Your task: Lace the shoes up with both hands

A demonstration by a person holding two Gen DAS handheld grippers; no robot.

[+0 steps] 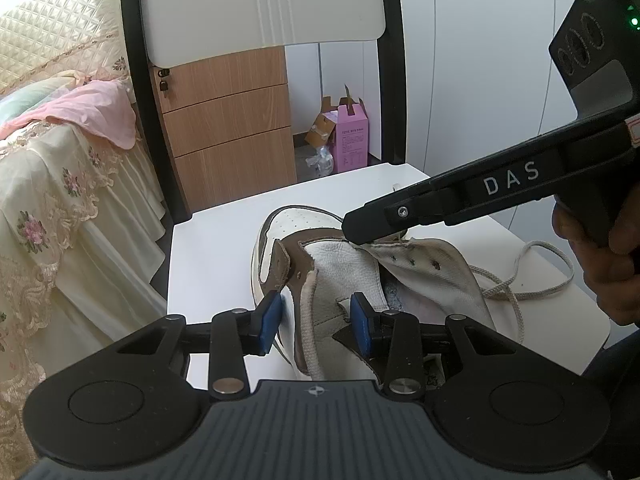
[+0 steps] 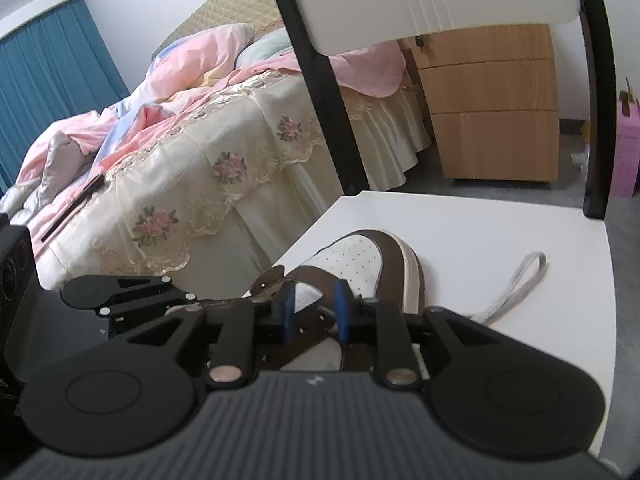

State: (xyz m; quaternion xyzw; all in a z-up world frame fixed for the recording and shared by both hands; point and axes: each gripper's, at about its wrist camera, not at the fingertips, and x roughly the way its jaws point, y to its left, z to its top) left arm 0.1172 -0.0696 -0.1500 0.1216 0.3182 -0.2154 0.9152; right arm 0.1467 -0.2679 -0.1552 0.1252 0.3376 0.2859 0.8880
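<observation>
A white and brown high-top shoe [image 1: 344,264] lies on a white chair seat [image 1: 216,248], toe pointing away. My left gripper [image 1: 316,320] is shut on the shoe's brown-edged eyelet flap, and a stretch of flat lace [image 1: 308,332] runs between its blue pads. My right gripper [image 2: 314,310] is open, its pads apart over the white tongue and eyelet row near the toe [image 2: 352,256]. From the side, in the left wrist view, its tips [image 1: 354,236] rest at the tongue's front edge. The loose grey lace [image 1: 520,280] loops on the seat right of the shoe [image 2: 516,284].
The chair's black frame and white backrest [image 1: 264,4] rise behind the shoe. A bed with a lace-trimmed cover [image 1: 60,200] stands close on the left. A wooden drawer unit [image 1: 232,128] and a pink box [image 1: 352,140] sit on the floor beyond. A person's hand [image 1: 600,248] holds the right gripper.
</observation>
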